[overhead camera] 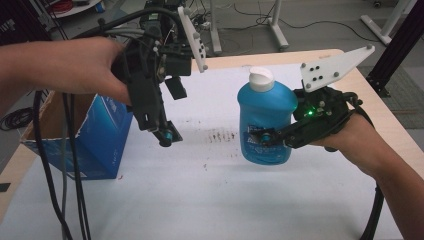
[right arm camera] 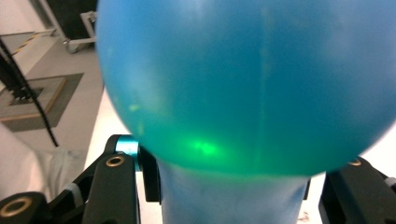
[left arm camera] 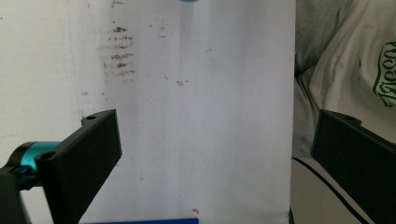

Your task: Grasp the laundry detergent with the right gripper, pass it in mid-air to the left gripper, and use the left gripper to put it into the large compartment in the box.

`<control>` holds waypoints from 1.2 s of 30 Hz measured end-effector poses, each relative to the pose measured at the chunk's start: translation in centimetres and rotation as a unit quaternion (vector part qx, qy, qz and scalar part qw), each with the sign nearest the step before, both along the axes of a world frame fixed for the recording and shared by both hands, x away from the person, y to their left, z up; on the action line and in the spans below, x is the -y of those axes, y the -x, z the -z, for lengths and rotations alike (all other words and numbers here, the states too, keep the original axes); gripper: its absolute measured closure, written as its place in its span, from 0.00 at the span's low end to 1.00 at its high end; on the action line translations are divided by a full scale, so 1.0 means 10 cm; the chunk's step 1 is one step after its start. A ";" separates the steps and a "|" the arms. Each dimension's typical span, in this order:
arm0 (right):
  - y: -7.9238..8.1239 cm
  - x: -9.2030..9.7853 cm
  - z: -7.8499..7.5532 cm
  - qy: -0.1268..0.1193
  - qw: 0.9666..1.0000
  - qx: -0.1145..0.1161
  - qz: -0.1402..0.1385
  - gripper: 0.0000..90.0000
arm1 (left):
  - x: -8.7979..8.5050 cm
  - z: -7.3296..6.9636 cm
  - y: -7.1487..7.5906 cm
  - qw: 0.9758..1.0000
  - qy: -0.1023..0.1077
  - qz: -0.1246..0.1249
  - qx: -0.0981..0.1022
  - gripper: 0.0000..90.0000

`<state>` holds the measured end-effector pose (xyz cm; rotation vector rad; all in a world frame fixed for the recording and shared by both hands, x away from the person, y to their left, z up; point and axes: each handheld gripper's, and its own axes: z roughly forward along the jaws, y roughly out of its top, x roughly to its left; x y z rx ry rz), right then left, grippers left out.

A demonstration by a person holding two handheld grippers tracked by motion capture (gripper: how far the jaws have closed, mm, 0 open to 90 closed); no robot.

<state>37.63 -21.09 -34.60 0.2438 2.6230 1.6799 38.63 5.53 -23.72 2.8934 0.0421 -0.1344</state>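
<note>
Upright, blue bottle (overhead camera: 264, 120) sits clamped in right hand-held gripper (overhead camera: 272, 136).

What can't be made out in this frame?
- Blue bottle: label print too small in the high view; the right gripper covers part of it.
- Blue box: contents hidden in the high view by the left gripper and hand.
- Bottle in the right gripper view: too close and blurred to read.

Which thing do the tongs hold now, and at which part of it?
The right tongs are shut on the blue bottle, gripping its lower body at the label. The left tongs are open and hold nothing.
</note>
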 end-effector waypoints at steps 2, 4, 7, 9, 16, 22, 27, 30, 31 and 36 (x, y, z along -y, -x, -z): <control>0.01 -0.04 0.00 0.005 1.000 -0.002 -0.011 0.50 | 0.03 -0.02 0.01 1.000 0.001 0.002 0.000 0.02; 0.01 -0.09 0.00 0.009 1.000 -0.003 -0.024 0.50 | 0.06 -0.03 0.01 1.000 0.000 0.006 -0.001 0.02; 0.01 -0.18 -0.02 0.015 0.999 0.000 -0.044 0.50 | 0.11 -0.06 0.01 1.000 -0.001 0.010 0.001 0.02; 0.01 -0.22 -0.03 0.018 0.999 0.000 -0.050 0.50 | 0.14 -0.08 0.01 1.000 0.002 0.010 0.003 0.02; -0.01 -0.40 -0.04 0.029 0.996 0.000 -0.079 0.50 | 0.22 -0.13 0.03 1.000 -0.001 0.013 0.000 0.02; -0.01 -0.52 -0.03 0.028 0.995 0.000 -0.093 0.50 | 0.27 -0.14 0.03 1.000 -0.006 0.015 -0.001 0.02; -0.02 -0.58 -0.04 0.023 0.995 0.000 -0.097 0.50 | 0.31 -0.15 0.03 1.000 -0.003 0.013 -0.002 0.02; -0.02 -0.61 -0.03 0.021 0.995 0.000 -0.098 0.50 | 0.34 -0.16 0.03 1.000 -0.004 0.015 -0.001 0.02; -0.02 -0.62 -0.03 0.020 0.995 0.000 -0.098 0.50 | 0.36 -0.16 0.03 1.000 -0.004 0.014 -0.002 0.02; -0.03 -0.66 -0.04 0.013 0.995 -0.002 -0.101 0.50 | 0.40 -0.15 0.02 1.000 -0.005 0.016 -0.001 0.02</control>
